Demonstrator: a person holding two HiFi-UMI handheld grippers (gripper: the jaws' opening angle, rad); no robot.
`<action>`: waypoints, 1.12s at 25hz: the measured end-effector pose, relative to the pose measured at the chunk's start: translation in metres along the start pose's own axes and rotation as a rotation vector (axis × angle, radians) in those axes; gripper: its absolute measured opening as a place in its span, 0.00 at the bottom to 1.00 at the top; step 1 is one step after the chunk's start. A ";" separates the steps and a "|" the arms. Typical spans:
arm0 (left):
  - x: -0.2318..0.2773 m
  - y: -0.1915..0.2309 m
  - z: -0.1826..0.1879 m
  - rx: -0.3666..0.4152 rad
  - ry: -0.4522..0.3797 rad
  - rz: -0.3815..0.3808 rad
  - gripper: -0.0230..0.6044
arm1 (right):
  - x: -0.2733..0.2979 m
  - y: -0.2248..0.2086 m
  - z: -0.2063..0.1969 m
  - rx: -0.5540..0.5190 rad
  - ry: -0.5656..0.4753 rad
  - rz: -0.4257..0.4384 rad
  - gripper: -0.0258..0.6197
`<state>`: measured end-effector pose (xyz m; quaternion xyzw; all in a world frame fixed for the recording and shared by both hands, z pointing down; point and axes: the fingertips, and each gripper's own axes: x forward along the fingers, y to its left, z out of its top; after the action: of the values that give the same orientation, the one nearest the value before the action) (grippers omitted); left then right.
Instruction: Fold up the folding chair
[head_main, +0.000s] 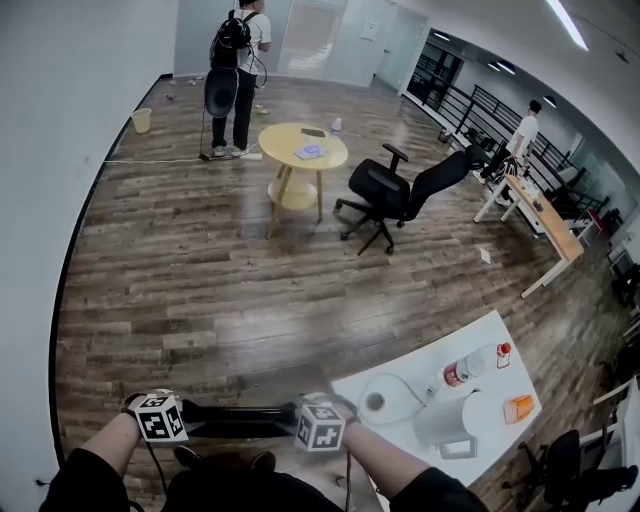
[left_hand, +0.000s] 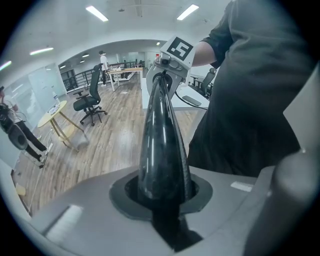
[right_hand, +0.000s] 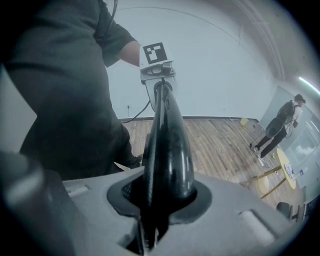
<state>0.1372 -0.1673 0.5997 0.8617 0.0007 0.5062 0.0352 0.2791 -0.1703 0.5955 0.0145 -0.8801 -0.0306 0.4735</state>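
Note:
The folding chair shows only as its glossy black top bar (head_main: 240, 420), lying level at the bottom of the head view between my two grippers. My left gripper (head_main: 186, 421) is shut on the bar's left end and my right gripper (head_main: 300, 422) on its right end. In the left gripper view the bar (left_hand: 162, 145) runs from my left gripper (left_hand: 165, 200) up to the right gripper (left_hand: 172, 55). In the right gripper view the bar (right_hand: 167, 150) is pinched in my right gripper (right_hand: 160, 200) and leads to the left gripper (right_hand: 156, 62). The chair's seat and legs are hidden below.
A white table (head_main: 400, 385) stands close at the right with a bottle (head_main: 465, 370), a tape roll (head_main: 375, 403) and a white jug (head_main: 445, 420). Farther off are a black office chair (head_main: 385, 195), a round yellow table (head_main: 300, 145) and a standing person (head_main: 238, 60).

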 end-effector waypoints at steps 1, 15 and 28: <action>-0.001 0.000 0.000 0.001 -0.001 0.001 0.17 | 0.000 0.000 0.000 -0.001 0.000 0.002 0.18; -0.001 -0.004 0.002 0.031 0.001 0.013 0.12 | -0.003 0.003 0.001 0.003 0.004 0.065 0.13; -0.023 0.015 -0.006 0.014 0.038 -0.018 0.11 | 0.002 -0.018 0.017 -0.002 0.053 0.098 0.12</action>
<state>0.1198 -0.1831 0.5837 0.8521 0.0128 0.5221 0.0339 0.2642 -0.1873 0.5864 -0.0282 -0.8669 -0.0078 0.4976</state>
